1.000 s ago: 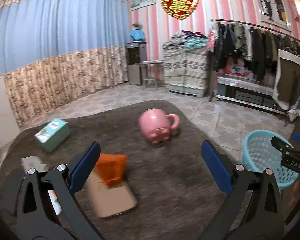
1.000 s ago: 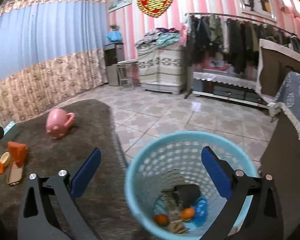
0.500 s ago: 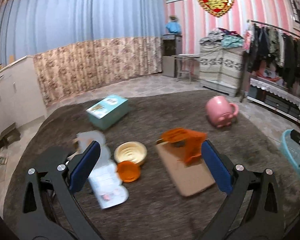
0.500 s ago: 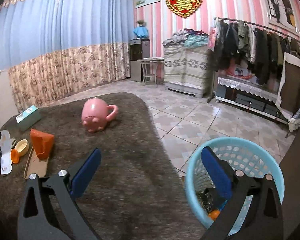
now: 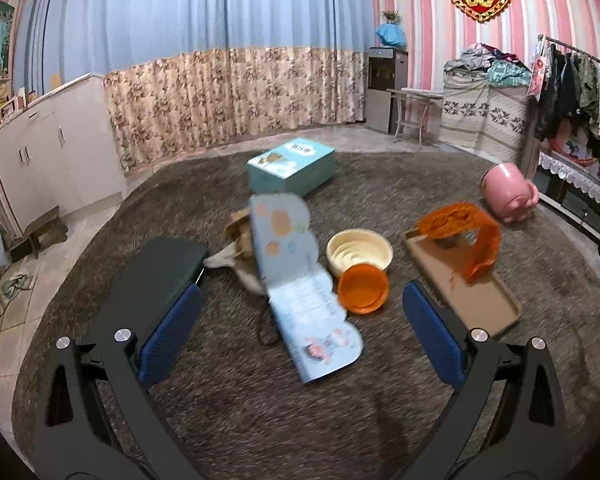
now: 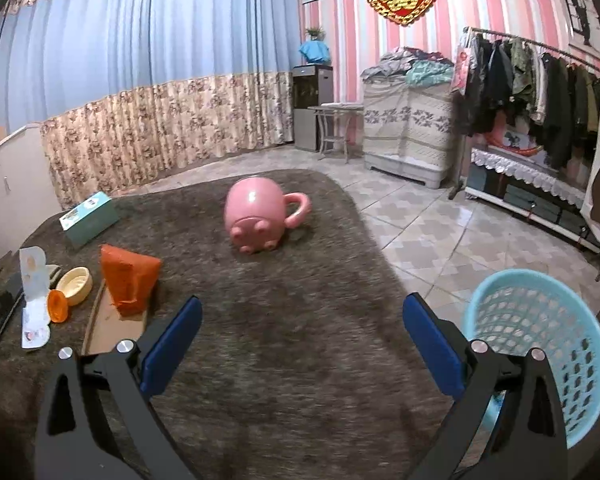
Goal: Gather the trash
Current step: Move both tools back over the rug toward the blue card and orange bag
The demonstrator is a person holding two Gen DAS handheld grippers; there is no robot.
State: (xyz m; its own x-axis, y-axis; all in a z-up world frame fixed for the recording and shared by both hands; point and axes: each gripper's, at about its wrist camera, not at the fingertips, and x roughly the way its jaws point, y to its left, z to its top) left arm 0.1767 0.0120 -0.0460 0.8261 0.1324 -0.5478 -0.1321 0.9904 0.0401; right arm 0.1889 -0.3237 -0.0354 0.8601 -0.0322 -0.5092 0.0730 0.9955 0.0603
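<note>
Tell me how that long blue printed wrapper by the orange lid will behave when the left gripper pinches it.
The blue wrapper looks thin and already kinked midway, so it will probably flop and fold. It seems light, likely sliding on the carpet if nudged by the open left gripper.

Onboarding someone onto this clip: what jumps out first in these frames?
The clutter on the dark rug: a long pale-blue printed packet lies between the open left gripper fingers, with a cream bowl and an orange lid just to its right. Further right, an orange bag sits on a brown tray. From the right wrist, a pink pig mug lies mid-rug, and a light-blue basket stands beside the rug on the right.
</note>
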